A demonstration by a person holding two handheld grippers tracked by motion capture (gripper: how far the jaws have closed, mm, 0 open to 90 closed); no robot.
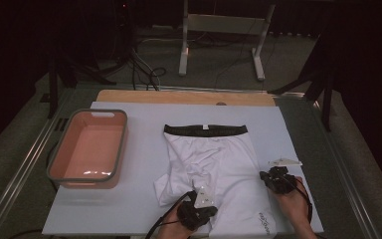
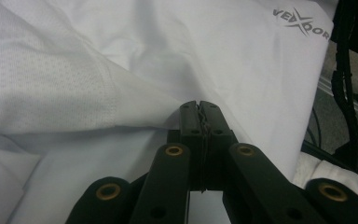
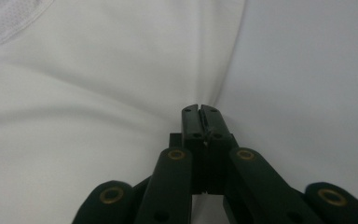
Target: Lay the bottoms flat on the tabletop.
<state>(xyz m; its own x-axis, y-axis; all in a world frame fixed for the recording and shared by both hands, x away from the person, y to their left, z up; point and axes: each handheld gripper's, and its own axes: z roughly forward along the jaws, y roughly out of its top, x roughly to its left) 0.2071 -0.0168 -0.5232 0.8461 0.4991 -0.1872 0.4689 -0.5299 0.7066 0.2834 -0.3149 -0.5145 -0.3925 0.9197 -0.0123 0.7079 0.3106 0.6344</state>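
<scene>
The counter point(image 1: 129, 209) carries white boxer briefs point(image 1: 214, 159) with a black waistband at twelve o'clock; one leg reads "VEXOOR", partly cut off. A salmon basin point(image 1: 88, 148) sits at nine o'clock. The left gripper point(image 2: 200, 106) pinches a fabric fold, jaws fully closed. The right gripper point(image 3: 199, 109) clamps the hem edge.

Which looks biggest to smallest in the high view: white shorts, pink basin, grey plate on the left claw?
1. white shorts, though the two claws cover parts of them
2. pink basin, somewhat smaller
3. grey plate on the left claw, far smallest
</scene>
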